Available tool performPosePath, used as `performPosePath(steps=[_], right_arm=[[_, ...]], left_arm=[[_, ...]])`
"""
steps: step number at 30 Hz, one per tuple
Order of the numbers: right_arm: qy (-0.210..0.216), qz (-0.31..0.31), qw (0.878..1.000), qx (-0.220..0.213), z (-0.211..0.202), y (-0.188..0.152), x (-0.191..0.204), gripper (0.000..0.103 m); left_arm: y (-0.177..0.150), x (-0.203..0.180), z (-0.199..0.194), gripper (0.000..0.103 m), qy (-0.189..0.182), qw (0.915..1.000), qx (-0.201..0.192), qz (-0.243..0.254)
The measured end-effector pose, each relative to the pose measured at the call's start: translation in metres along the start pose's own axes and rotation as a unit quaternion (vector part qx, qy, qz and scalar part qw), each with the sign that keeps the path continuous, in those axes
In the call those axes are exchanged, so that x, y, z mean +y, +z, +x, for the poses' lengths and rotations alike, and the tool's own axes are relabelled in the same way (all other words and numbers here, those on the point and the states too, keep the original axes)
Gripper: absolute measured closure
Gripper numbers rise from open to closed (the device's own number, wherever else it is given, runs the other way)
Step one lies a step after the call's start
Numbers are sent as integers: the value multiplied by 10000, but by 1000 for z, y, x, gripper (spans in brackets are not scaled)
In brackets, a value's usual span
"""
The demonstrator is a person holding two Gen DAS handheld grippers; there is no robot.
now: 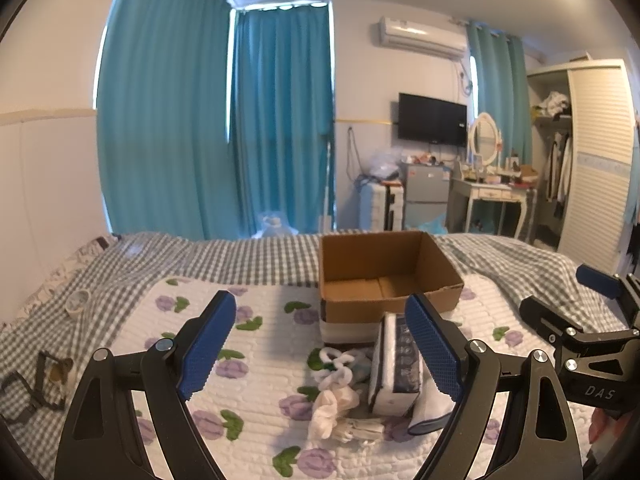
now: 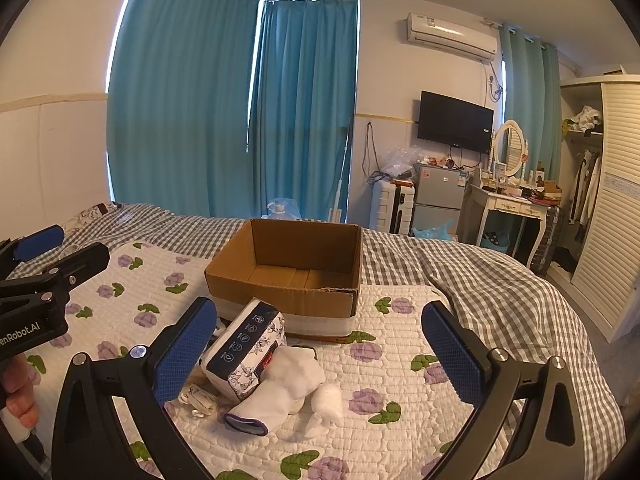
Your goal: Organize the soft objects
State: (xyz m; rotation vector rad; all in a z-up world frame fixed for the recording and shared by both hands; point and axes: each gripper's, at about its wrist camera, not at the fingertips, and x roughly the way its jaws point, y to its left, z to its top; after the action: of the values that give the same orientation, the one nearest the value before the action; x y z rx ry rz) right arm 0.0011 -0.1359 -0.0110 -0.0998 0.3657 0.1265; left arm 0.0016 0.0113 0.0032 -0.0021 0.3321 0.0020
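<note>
— What is under you, biggest first?

— A bed [image 2: 460, 280] in grey check, and on it a white quilted mat [image 2: 400, 360] with purple flowers. An open cardboard box [image 2: 288, 276] sits on the mat's far part, its inside bare, its long side running left to right across my view.

— And your jaws?

— Both pairs are spread wide and grip nothing. My left gripper [image 1: 320, 344] hangs over the near mat, and my right gripper [image 2: 320, 356] hangs beside it. Neither touches the pile.

— Where are the soft things?

— Heaped on the mat just in front of the box, between my two grippers. A tissue pack [image 2: 244, 350] leans tilted, its long axis running from the box toward me, the dark printed face upward. A white sock [image 2: 280, 384] lies against it on the right, its dark cuff toward me. A small white wad [image 2: 328, 400] lies just right of the sock. A white knotted cord [image 1: 338, 364] lies left of the pack.

— Anything in the way?

— In the left view my own right finger [image 1: 434, 348] covers part of the pack. A roll of tape [image 1: 78, 302] lies well apart, far left on the check.
</note>
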Motion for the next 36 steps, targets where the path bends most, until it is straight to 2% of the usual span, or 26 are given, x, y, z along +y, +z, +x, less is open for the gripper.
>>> performPosePath(steps=[30, 36], right_arm=[[7, -7, 10000, 58, -1, -5, -2, 0], [12, -70, 10000, 51, -11, -2, 2, 0]], left_arm=[[-2, 0, 0, 15, 22, 10000, 19, 7], [-3, -3, -6, 15, -63, 10000, -20, 16]])
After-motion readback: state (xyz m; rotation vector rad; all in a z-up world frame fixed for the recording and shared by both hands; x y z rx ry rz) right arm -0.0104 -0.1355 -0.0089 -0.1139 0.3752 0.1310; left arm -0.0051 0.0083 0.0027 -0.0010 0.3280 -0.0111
